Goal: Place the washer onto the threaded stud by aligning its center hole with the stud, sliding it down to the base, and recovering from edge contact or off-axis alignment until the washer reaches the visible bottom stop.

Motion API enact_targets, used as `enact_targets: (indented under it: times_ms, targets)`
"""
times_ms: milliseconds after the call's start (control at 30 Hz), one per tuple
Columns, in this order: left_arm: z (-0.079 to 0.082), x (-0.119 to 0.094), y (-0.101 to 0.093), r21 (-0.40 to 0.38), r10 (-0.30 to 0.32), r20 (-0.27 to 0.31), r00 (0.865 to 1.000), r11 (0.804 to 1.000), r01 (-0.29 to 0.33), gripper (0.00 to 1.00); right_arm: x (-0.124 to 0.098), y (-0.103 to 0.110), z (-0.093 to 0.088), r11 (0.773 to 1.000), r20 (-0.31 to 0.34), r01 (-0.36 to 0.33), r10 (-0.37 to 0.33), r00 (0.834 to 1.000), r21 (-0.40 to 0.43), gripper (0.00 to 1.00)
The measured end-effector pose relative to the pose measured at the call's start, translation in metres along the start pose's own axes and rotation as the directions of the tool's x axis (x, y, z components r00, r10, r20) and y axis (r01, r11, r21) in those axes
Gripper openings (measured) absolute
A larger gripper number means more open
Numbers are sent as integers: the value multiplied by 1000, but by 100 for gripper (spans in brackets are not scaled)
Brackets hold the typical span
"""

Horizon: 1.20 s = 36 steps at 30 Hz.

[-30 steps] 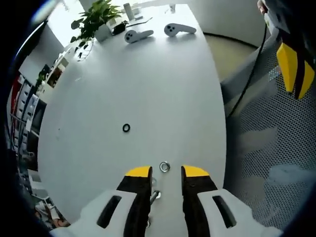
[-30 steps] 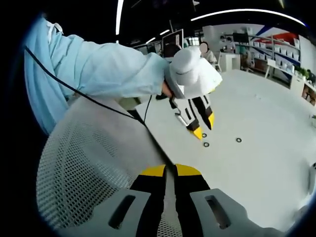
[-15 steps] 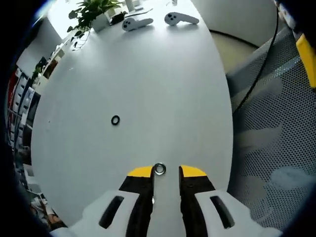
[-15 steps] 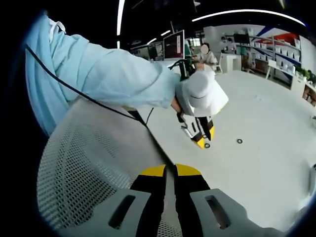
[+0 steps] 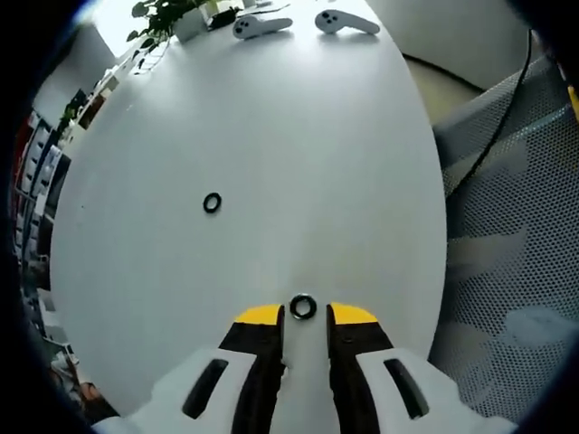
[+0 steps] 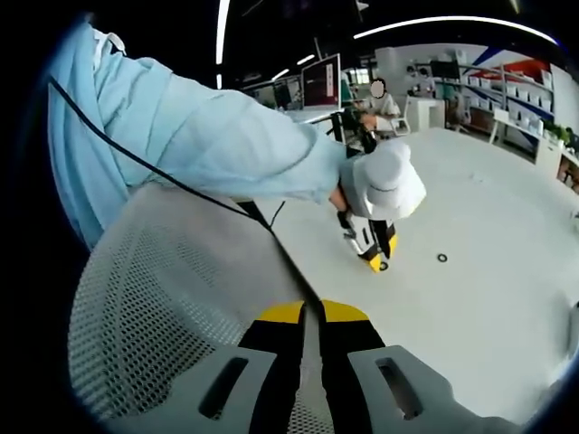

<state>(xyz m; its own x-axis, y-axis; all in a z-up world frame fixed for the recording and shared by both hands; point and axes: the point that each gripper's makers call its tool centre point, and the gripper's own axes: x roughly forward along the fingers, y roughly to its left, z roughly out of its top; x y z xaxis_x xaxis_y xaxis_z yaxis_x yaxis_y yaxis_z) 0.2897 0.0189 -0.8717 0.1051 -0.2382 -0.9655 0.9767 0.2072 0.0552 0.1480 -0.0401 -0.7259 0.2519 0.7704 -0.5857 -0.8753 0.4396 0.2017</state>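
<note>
A small metal washer point(image 5: 303, 306) lies flat on the white table point(image 5: 271, 136), in the gap between the yellow tips of my left gripper point(image 5: 305, 315). That gripper is open and its jaws do not touch the washer. In the right gripper view, a white-gloved hand point(image 6: 387, 181) holds the left gripper point(image 6: 374, 259) tip-down on the table, with the washer point(image 6: 384, 266) at its tips. My right gripper point(image 6: 313, 312) is shut, away from the table and over a mesh chair back.
A black ring point(image 5: 212, 202) lies further out on the table. Two white controllers point(image 5: 262, 25) and a potted plant point(image 5: 172, 14) are at the far end. A grey mesh chair point(image 5: 507, 253) stands off the right edge, crossed by a black cable point(image 6: 181, 185).
The left gripper has dropped towards the table and moved up to the washer, which now sits between its tips. The stud seen between its jaws a second ago is out of sight. The right gripper is unmoved.
</note>
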Motion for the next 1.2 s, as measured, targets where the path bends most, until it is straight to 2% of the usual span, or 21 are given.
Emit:
enact_targets:
  times_ms: [400,533,667,733,967,1033,1200]
  targets:
    - [2,4,-3,-43,-31,11,999,999,31,12,0,0,0,1000,3,-5,5,1000,0,8]
    - [2,4,-5,-44,-59,14,998,997,59,16,0,0,1,1000,3,-6,6,1000,0,8]
    - [0,4,-5,8,-53,4,999,999,53,15,1,0,1,1000,3,-7,7,1000,-2,8]
    - [0,5,-3,-8,-57,2,998,998,57,15,1,0,1,1000,4,-7,7,1000,0,8]
    - [0,5,-4,33,-52,-3,999,998,52,14,0,0,1,1000,5,-2,2,1000,2,8]
    - [0,5,-4,32,-47,-4,999,998,48,10,0,-1,1,1000,6,0,0,1000,4,8]
    - [0,5,-5,33,-35,-12,999,999,35,9,0,-1,1,1000,7,5,-5,1000,7,8]
